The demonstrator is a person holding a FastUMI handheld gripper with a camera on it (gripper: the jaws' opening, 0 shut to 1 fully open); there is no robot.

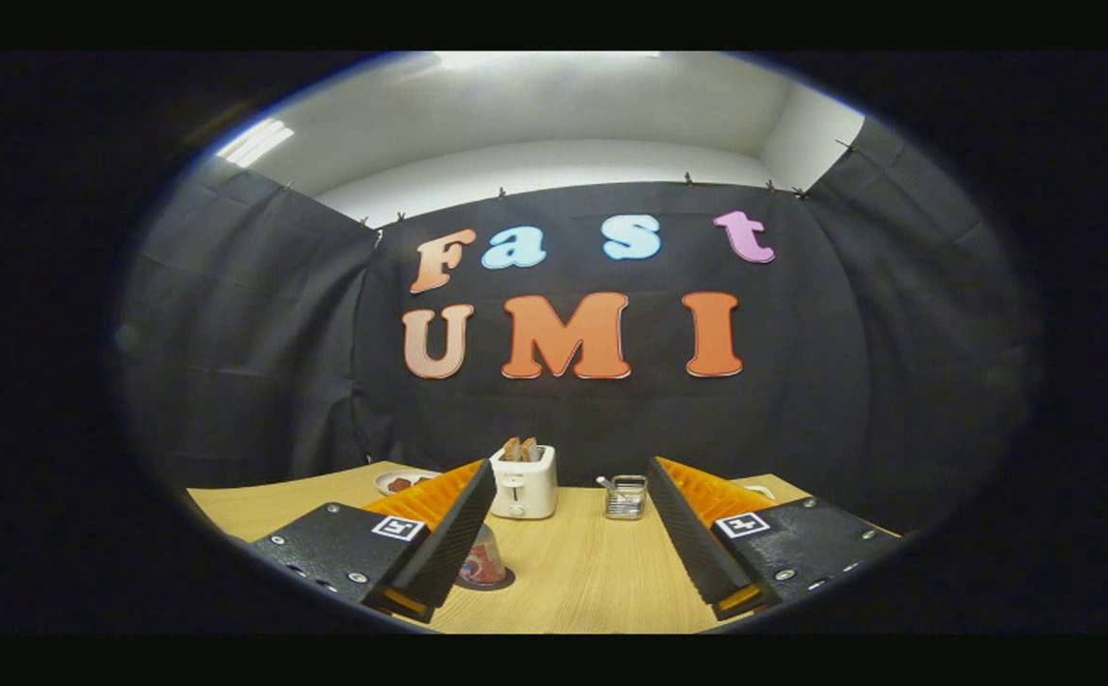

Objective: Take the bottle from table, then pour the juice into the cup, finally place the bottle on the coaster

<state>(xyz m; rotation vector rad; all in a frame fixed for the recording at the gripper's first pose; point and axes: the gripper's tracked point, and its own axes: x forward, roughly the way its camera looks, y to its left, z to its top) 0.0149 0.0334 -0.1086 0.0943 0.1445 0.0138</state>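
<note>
My gripper (573,472) is open and held above the wooden table (573,572), with nothing between its fingers. Tucked against the inner side of the left finger (449,534) stands a small clear vessel with red on it (483,562), most likely the bottle. It rests on a dark round coaster (504,580). The left finger hides most of it. A bit of something white (759,491) peeks out behind the right finger (692,534); I cannot tell whether it is the cup.
A white toaster (523,483) with bread slices in it stands beyond the fingers at the back of the table. To its right sits a small clear holder (626,498) with a utensil. A plate with red food (401,483) lies back left.
</note>
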